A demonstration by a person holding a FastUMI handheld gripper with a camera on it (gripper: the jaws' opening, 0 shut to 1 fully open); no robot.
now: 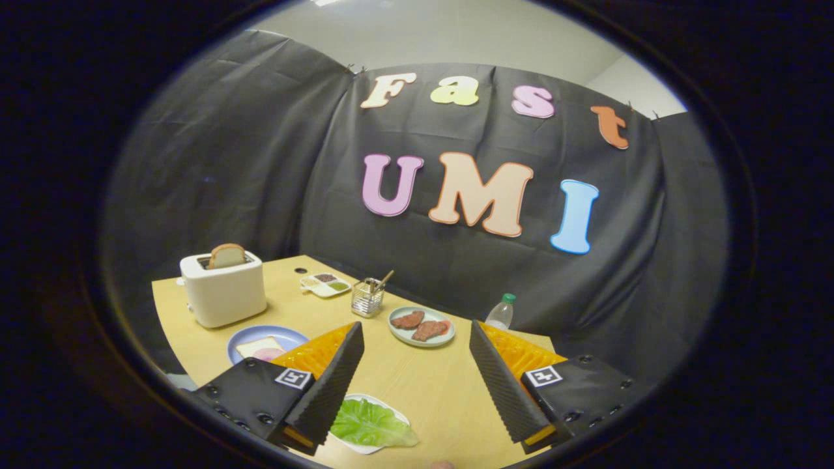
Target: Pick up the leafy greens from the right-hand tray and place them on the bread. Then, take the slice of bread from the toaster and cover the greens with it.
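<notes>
My gripper [417, 342] hangs open above the wooden table [417, 384], with nothing between its fingers. A green lettuce leaf [368, 423] lies on a small white tray [365, 448] below and between the fingers, close to the left finger [332, 384], which hides part of it. Beyond the left finger sits a blue plate [251, 337] holding a slice of bread [259, 347] with a pink slice on it. Farther back on the left stands a white toaster [223, 288] with a slice of bread [227, 255] sticking up out of its slot.
A pale plate with slices of meat [421, 326] lies ahead between the fingers. Behind it stand a wire holder with utensils [367, 297], a small divided sauce dish [325, 284] and a plastic bottle [500, 314] with a green cap. The black cloth wall closes the table's far side.
</notes>
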